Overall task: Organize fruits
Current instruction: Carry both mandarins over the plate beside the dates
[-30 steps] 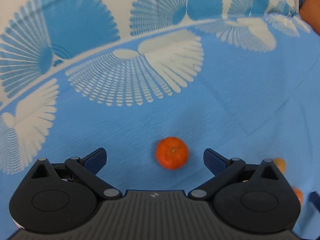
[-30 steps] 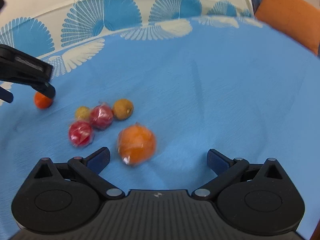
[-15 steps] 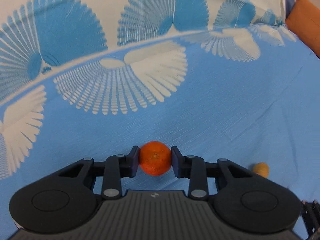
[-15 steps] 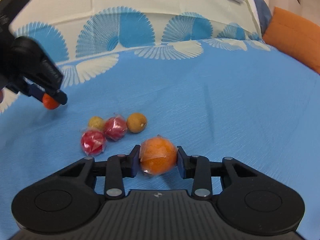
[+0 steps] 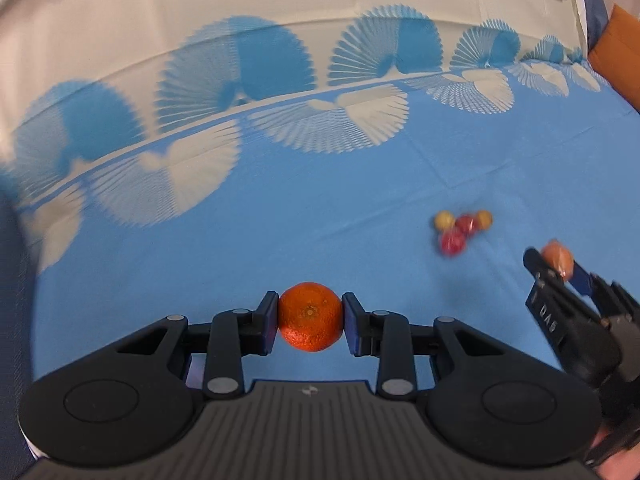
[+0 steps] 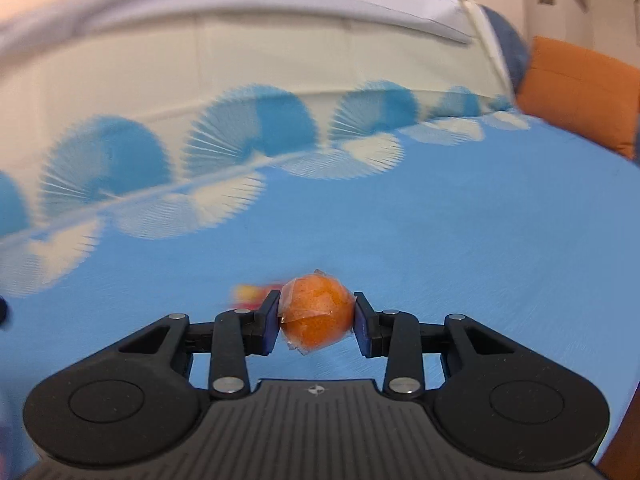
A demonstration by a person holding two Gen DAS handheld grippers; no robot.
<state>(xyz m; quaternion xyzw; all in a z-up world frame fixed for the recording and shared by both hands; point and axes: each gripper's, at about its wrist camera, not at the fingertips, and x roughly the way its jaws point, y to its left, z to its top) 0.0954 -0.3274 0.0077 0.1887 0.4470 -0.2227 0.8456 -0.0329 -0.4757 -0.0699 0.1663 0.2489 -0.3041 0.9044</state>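
My left gripper point(image 5: 310, 317) is shut on a small deep-orange mandarin point(image 5: 310, 312) and holds it above the blue cloth point(image 5: 280, 208). My right gripper point(image 6: 316, 316) is shut on a plastic-wrapped orange point(image 6: 316, 312), also lifted off the cloth. In the left wrist view the right gripper point(image 5: 560, 272) shows at the right edge with the wrapped orange point(image 5: 556, 256). A cluster of small red and yellow fruits point(image 5: 460, 228) lies on the cloth at the right; in the right wrist view it is a blur point(image 6: 250, 292) just behind the left finger.
The cloth has a cream border with blue fan patterns point(image 5: 260, 92) at the far side. An orange cushion point(image 6: 580, 92) sits at the far right, also seen in the left wrist view point(image 5: 620, 48).
Both grippers closed on their fruits and have lifted them off the cloth. The views now look further across the cloth, and the fruit cluster sits lower and farther away.
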